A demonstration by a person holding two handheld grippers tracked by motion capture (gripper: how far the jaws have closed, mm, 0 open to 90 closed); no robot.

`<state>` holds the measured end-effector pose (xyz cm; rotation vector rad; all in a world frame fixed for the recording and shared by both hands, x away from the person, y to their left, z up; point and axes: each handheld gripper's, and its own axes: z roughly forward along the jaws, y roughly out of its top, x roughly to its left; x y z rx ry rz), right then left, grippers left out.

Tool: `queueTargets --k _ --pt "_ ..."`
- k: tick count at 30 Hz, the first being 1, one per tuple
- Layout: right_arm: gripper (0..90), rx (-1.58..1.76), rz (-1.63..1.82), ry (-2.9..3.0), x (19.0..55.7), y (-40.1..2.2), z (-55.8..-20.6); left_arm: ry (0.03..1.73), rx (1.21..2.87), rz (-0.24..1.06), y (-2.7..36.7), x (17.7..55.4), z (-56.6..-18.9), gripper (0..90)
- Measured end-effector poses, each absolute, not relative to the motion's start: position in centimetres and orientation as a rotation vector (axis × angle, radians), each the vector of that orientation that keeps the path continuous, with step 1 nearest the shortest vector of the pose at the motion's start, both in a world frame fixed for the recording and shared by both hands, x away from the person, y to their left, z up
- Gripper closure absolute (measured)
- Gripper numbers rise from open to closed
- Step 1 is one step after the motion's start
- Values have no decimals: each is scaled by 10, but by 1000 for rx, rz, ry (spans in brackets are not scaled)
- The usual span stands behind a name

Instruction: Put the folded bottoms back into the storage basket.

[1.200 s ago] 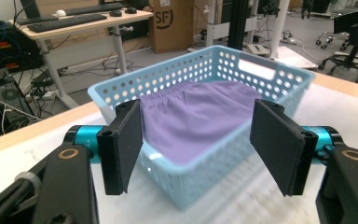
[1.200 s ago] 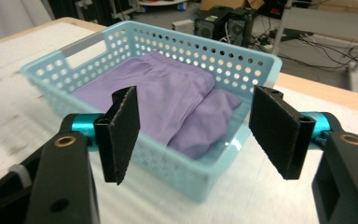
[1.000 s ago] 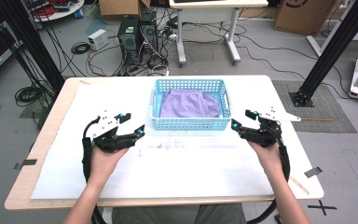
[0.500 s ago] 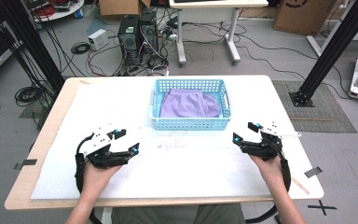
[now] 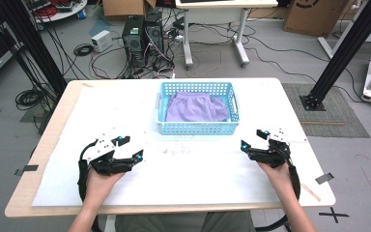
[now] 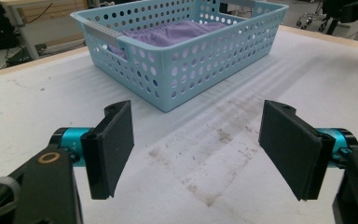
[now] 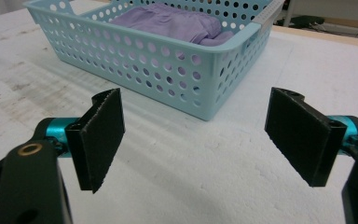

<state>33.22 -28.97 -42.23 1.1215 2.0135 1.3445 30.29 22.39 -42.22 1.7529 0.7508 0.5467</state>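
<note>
Jaws on both grippers stand wide apart with nothing between them — flat black rectangular pads on teal mounts, the right pair showing a fine serrated edge. From the high view the left gripper (image 5: 129, 148) sits near the front left of the bench (image 5: 198, 193), and the right gripper (image 5: 254, 139) near the front right, each held in a hand whose forearm enters from the bottom edge. Both point inward and forward toward the basket (image 5: 198, 128), well apart from it and from each other.

That basket is light blue plastic, rectangular, its walls perforated with rows of round holes and a cut-out handle at each short end. It stands at the middle of the bench's far half, and a soft purple cloth (image 5: 193, 107) lies crumpled inside, covering most of the floor. Open bench lies between each gripper and the basket — a white, slightly rough covering with grey-brown smudges (image 6: 214, 140) just in front of the basket's near wall.

Beyond the bench, the floor holds tangled black cables (image 5: 125, 53), two dark computer towers (image 5: 145, 34), a white desk's legs (image 5: 212, 34), cardboard boxes and black metal frame posts (image 5: 343, 53).
</note>
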Motion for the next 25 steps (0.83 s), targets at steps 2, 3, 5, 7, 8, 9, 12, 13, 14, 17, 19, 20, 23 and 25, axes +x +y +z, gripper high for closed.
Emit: queueTargets --k 2,3,5,7,8,9,12,13,14,17,19,20,23,25 --pt "202 1124 1344 2013 333 -290 -423 752 1751 547 224 302 -423 264" --pt "201 1125 1343 2011 333 -291 -423 750 1760 548 225 303 -423 264" --pt "202 1129 1346 2009 332 -291 -422 748 1754 549 225 303 -423 264" --pt "202 1130 1344 2009 332 -291 -422 735 1745 546 226 302 -423 264" --pt "202 1134 1341 2011 332 -291 -423 731 1741 547 227 302 -423 264" --pt "202 1134 1337 2014 332 -291 -423 726 1741 552 227 301 -422 264" --pt "202 1127 1336 2017 332 -290 -423 729 1741 553 227 301 -422 264" --pt "202 1127 1335 2018 332 -290 -424 729 1743 552 227 301 -422 264" --pt "202 1132 1334 2017 332 -290 -424 733 1742 551 227 301 -423 264" --pt "202 1128 1334 2017 332 -291 -424 735 1742 552 227 302 -423 264" --pt "202 1134 1332 2019 332 -292 -424 737 1743 553 228 301 -422 264" --pt "202 1135 1334 2017 332 -292 -424 737 1741 549 228 301 -422 264" --pt "202 1128 1331 2014 333 -293 -424 733 1742 553 228 300 -422 264" --pt "202 1136 1327 2015 334 -292 -425 731 1743 558 228 299 -422 264"
